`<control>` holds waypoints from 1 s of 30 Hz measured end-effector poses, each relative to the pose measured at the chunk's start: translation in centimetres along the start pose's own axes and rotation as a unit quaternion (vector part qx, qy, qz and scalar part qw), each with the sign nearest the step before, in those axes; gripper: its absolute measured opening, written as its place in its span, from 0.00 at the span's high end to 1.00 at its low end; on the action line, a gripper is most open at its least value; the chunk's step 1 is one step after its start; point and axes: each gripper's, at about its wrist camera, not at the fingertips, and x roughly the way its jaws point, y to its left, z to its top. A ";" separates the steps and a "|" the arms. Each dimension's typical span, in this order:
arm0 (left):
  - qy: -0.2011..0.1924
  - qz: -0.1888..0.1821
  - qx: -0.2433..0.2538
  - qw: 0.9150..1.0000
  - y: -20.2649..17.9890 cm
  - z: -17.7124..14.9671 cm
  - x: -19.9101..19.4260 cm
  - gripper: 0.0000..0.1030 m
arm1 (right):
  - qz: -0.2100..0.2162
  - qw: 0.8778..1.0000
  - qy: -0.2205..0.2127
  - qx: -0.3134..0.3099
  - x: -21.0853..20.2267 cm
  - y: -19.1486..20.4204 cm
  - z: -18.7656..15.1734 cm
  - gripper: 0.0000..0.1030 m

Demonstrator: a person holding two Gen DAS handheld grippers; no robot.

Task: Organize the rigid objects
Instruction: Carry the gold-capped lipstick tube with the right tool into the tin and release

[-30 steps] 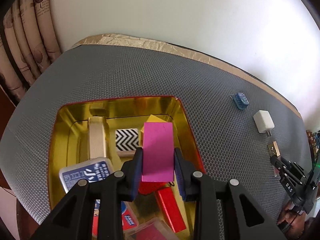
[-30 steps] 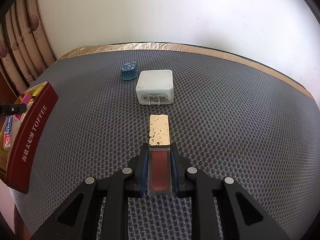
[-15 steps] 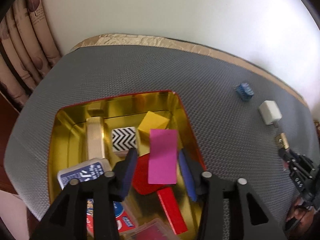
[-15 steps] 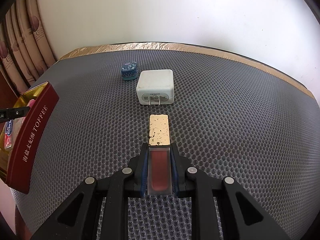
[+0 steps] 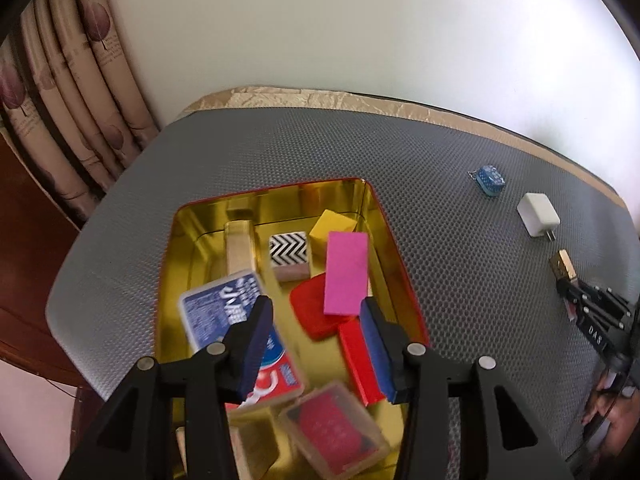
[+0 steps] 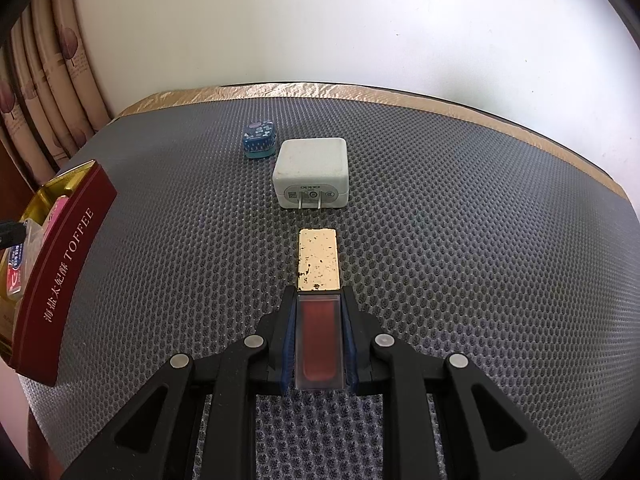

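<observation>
Mesh mat (image 6: 460, 240), white wall (image 6: 360, 20), curtain (image 5: 80, 92).

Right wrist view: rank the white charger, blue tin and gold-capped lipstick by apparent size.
1. gold-capped lipstick, though nearest the camera, so unsure
2. white charger
3. blue tin, clearly smallest

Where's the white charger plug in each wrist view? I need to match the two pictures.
Left wrist view: the white charger plug lies far right on the grey mat, prongs toward the lower right, between the blue trinket and the gold-capped lipstick.
Right wrist view: the plug sits upper centre, prongs toward the camera, just beyond the lipstick.
Shared landmark: the blue trinket, beside the plug in both.
</observation>
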 end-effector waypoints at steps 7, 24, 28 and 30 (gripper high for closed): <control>0.000 -0.002 0.002 1.000 0.2 -1.1 -1.6 0.54 | 0.006 1.000 0.010 0.009 -0.3 0.0 -0.2 0.82; 0.012 0.009 -0.023 1.000 3.2 -4.3 -2.9 0.54 | 0.086 0.993 0.019 0.076 -4.3 0.2 -0.6 0.82; 0.018 0.020 -0.054 0.998 5.6 -5.7 -3.5 0.54 | 0.128 0.989 0.004 0.072 -6.4 2.7 1.0 0.82; 0.018 0.028 -0.070 0.997 7.0 -6.4 -3.8 0.54 | 0.158 0.985 -0.002 0.065 -7.5 4.7 1.8 0.82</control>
